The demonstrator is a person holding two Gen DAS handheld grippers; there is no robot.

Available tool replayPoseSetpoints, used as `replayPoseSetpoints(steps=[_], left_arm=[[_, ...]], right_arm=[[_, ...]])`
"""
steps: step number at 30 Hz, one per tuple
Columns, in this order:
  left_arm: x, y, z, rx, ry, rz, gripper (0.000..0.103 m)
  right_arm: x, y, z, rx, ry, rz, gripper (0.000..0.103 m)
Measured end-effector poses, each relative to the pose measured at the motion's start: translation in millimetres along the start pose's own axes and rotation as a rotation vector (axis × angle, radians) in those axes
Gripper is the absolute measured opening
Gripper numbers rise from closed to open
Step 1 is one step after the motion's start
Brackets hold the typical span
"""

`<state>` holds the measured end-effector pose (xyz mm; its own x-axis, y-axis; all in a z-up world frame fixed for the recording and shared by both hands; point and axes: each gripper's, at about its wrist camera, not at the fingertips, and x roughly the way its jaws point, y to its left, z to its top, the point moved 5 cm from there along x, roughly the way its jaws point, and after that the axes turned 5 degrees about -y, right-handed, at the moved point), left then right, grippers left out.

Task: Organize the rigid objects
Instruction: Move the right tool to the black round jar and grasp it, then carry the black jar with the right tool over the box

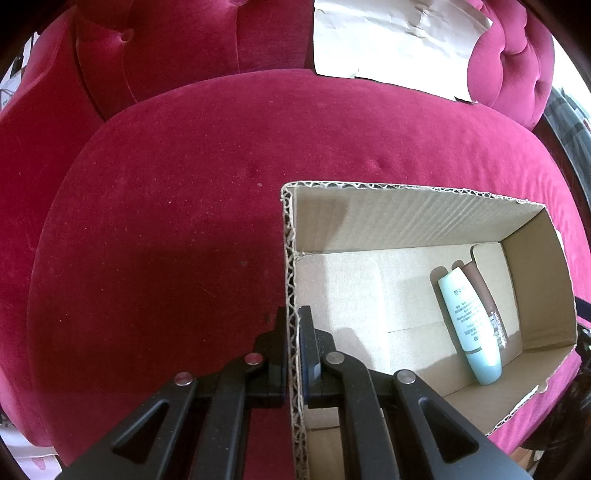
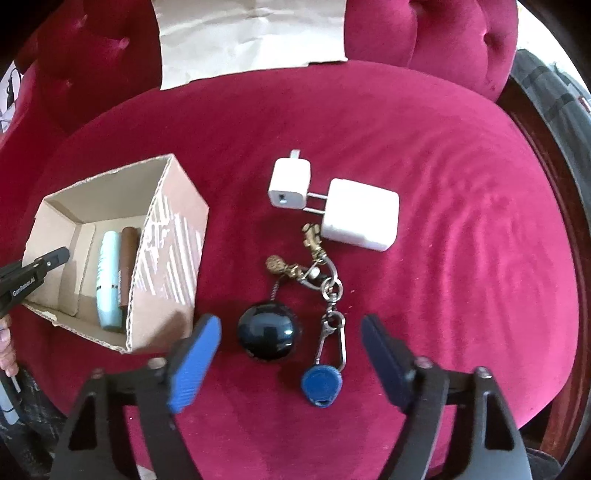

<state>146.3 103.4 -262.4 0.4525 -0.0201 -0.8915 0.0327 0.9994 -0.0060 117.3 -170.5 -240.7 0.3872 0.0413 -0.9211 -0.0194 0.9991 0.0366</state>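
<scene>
- The left gripper [image 1: 293, 354] reaches forward over the red velvet seat [image 1: 166, 221], its fingers [image 1: 308, 343] clamped on the near-left wall of the cardboard box [image 1: 406, 218], one finger outside and one inside.
- In the right wrist view the left gripper [image 2: 55, 258] enters from the left edge at the box [image 2: 173, 236]; part of a hand [image 2: 5, 343] shows below it, mostly cut off.
- Inside the box lie a pale green tube [image 1: 469, 325] and a brown tube [image 1: 484, 299], side by side and touching, along the right wall.
- The right gripper [image 2: 291, 354] hovers low over the seat with its fingers [image 2: 192, 365] wide apart, holding nothing.
- Only the right wrist view shows what lies loose on the cushion: a black ball [image 2: 267, 334] between the fingers, a keychain [image 2: 325, 288] with a blue fob [image 2: 320, 384] just right of it, and farther off a small white charger [image 2: 290, 182] touching the prongs of a large white charger [image 2: 360, 214].
- The brass charms on the keychain are too small to make out.
- A crumpled sheet of paper [image 2: 251, 33] leans on the backrest, cut off at the top.
</scene>
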Motion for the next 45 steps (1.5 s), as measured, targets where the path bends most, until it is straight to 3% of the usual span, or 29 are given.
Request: replayPoseSetpoints(steps=[3,4,21,32,45], left_arm=[[0,0,0,0.001,-0.001,0.000,0.005],[0,1,0,0.000,-0.001,-0.001,0.005],[0,1,-1,-0.003,-0.001,-0.001,0.005],[-1,-1,-1,0.001,-0.002,0.001,0.005],[-1,-1,-1,0.002,-0.002,0.004,0.005]], right_arm=[[3,5,-2,-0.006,0.008,0.012,0.044],[3,7,-1,-0.012,0.008,0.014,0.040],[-24,12,-5,-0.010,-0.057,0.009,0.040],[-62,24,20,-0.022,-0.115,0.022,0.040],[-76,58,42,-0.089,-0.142,0.054,0.040]])
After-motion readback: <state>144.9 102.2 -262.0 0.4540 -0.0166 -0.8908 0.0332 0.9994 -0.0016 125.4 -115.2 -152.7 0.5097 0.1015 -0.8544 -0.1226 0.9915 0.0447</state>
